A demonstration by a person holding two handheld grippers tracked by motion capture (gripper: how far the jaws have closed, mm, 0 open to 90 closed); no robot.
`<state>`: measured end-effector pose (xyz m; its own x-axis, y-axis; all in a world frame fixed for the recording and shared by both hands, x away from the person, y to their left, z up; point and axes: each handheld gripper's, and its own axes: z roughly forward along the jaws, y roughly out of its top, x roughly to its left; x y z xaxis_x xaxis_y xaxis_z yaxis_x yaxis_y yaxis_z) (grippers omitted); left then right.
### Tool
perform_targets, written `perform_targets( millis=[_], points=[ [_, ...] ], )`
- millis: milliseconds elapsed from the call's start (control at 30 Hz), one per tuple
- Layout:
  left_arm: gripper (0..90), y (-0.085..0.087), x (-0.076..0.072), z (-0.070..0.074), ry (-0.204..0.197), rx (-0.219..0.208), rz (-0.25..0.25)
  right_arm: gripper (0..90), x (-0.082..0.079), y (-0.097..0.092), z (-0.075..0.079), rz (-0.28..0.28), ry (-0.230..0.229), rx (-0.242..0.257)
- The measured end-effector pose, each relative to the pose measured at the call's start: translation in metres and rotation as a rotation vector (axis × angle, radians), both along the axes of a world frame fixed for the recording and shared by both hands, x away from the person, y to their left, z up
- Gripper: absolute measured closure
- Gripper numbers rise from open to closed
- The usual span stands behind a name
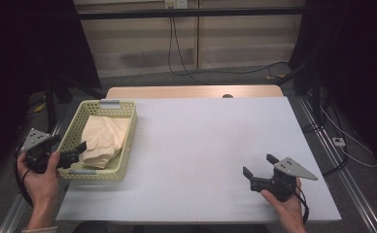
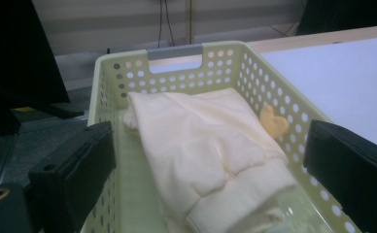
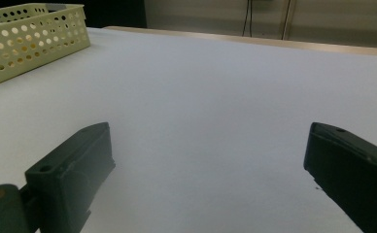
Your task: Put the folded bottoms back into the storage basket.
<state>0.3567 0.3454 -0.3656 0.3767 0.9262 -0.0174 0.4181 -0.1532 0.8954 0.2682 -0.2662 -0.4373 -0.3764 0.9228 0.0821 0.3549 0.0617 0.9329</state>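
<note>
Right, the left tool (image 1: 75, 154) hangs at the near end of the pale green basket (image 1: 128, 127), jaws spread wide and holding nothing, one of them over the rim. Inside the basket lies a folded cream garment (image 1: 103, 140), its ribbed cuff toward that tool; a small orange heart (image 2: 273, 121) sits on the cloth by the basket's wall. Well away from the basket, the right tool (image 1: 260, 167) rests low over the white bench (image 1: 201, 145), jaws wide apart too, empty.

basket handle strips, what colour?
Grey, on a pale yellow-green perforated basket. The far handle strip shows best in the left gripper view.
</note>
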Motion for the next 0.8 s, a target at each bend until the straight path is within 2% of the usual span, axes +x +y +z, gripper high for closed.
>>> perform_targets(
  millis=[133, 367, 500, 800],
  points=[
    [5.0, -0.002, -0.008, 0.000, 0.000, 0.008, 0.001, 3.5, 0.001, 0.000, 0.000, -0.002, -0.002, 0.002],
    [5.0, -0.015, -0.022, -0.004, 0.007, 0.040, -0.043, 3.5, 0.000, -0.001, 0.001, -0.003, -0.007, 0.003],
    [5.0, -0.023, -0.026, -0.009, 0.008, 0.041, -0.063, 3.5, 0.000, 0.000, 0.001, 0.005, -0.007, 0.003],
    [5.1, -0.046, -0.032, -0.004, -0.013, 0.065, -0.113, 3.5, 0.000, 0.002, 0.001, 0.014, -0.011, -0.002]
  ],
)
